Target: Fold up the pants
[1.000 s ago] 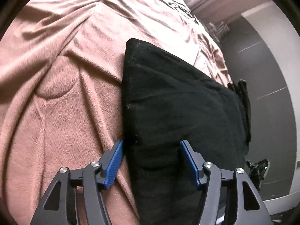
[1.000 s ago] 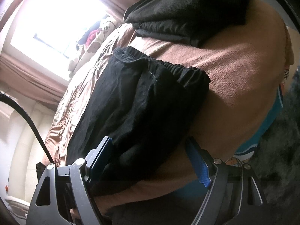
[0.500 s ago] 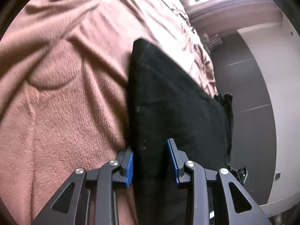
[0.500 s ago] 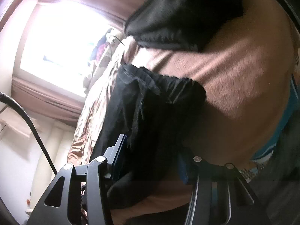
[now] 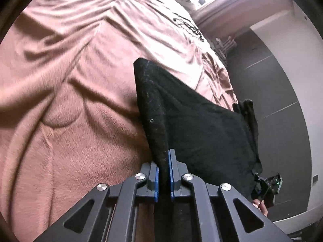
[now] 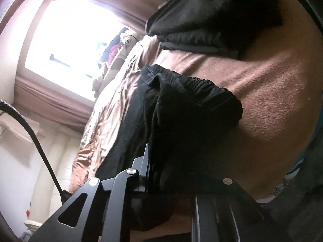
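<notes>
- The right gripper (image 6: 159, 173) is partly hidden: only its left finger (image 6: 144, 161) shows clearly; the right one is lost behind dark cloth and shadow.
- Its jaws are closing, with the waistband end of the black pants (image 6: 181, 121) bunched between them.
- The left gripper (image 5: 164, 173) is clenched on a raised fold of the pants (image 5: 191, 125); cloth fills the thin gap between its blue pads (image 5: 156, 181).
- Ahead of both grippers the pants lie on the pink blanket (image 5: 70, 121) of the bed.
- Only the right wrist view shows a dark folded pile (image 6: 212, 20) beyond the pants and a bright window (image 6: 76, 40).
- Only the left wrist view shows grey floor (image 5: 272, 100) to its right, and part of a hand (image 5: 260, 205) cut off behind the pants' edge.
</notes>
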